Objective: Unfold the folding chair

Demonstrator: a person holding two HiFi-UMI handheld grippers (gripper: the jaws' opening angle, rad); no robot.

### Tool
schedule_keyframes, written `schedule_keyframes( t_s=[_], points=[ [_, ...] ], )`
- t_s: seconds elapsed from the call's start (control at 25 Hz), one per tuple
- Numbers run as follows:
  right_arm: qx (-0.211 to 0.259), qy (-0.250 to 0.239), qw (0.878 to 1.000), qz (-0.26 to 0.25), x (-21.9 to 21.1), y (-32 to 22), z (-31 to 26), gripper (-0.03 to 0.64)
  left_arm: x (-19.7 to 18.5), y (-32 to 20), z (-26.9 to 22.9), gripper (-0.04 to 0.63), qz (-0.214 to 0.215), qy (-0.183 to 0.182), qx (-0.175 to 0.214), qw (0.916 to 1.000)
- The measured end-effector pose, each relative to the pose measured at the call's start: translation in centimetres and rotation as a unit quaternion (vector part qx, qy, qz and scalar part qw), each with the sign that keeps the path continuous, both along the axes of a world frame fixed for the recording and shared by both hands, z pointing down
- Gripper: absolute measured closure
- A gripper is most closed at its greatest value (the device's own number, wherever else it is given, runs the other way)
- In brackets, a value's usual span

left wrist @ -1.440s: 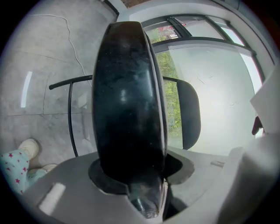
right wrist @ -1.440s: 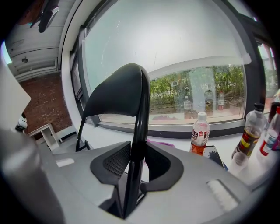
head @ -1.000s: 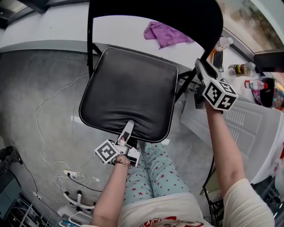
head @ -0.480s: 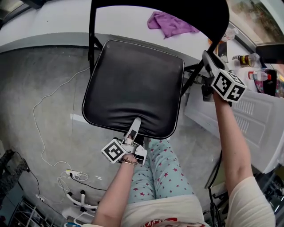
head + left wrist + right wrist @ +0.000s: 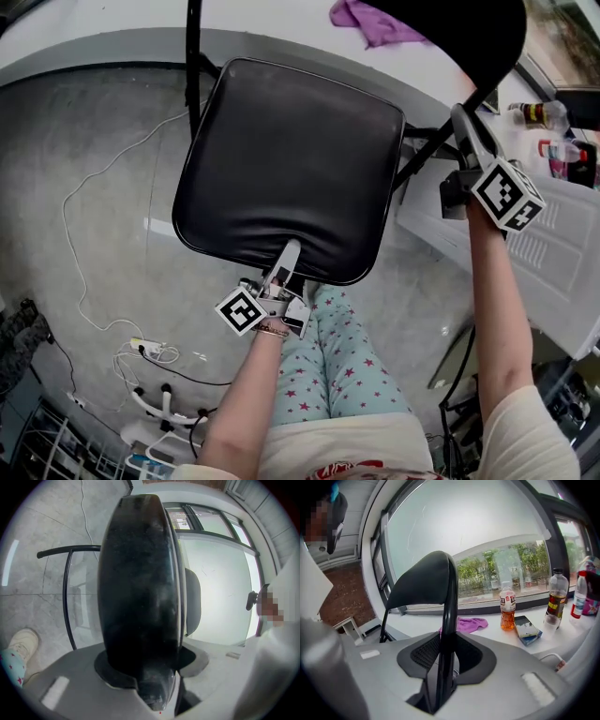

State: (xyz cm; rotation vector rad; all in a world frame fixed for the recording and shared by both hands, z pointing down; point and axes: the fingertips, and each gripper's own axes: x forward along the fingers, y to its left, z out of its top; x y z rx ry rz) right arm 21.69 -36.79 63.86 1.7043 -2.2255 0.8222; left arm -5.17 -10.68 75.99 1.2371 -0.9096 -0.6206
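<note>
- Our left claw is clamped on the front edge of the black padded seat of the black metal folding chair.
- Our right claw grips the chair's thin black back tube.
- The chair stands on the grey floor, seat down, beside the white tabletop with a purple cloth.

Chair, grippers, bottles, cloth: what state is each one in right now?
Seat: swung down, away from the backrest.
Left gripper: shut on the seat's front edge.
Right gripper: shut on the frame tube.
Bottles: upright, capped.
Cloth: crumpled on the ledge.
</note>
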Motion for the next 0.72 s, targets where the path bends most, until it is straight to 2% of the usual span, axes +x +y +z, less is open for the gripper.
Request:
schedule_keyframes(
  t_s=[0.12, 0.28, 0.56, 0.72],
  points=[
    [0.003, -0.007, 1.0, -0.008, -0.5, 1.6, -0.3, 0.497, -0.4, 1.4, 0.8, 0.38, 0.001, 0.0, 0.013, 0.9999],
    [0.002, -0.015, 1.0, -0.017, -1.5, 3.8, 0.2, 0.495, -1.4, 2.1, 1.7, 0.38, 0.013, -0.013, 0.065, 0.9977],
    [-0.001, -0.008, 0.999, -0.04, -2.9, 7.5, 0.6, 0.494, -2.2, 5.0, 4.1, 0.377, 0.011, -0.007, 0.087, 0.9962],
    [0.008, 0.004, 0.999, -0.047, -3.3, 9.0, 0.6, 0.492, -2.4, 6.4, 5.3, 0.375, 0.006, 0.008, 0.083, 0.9965]
  ],
)
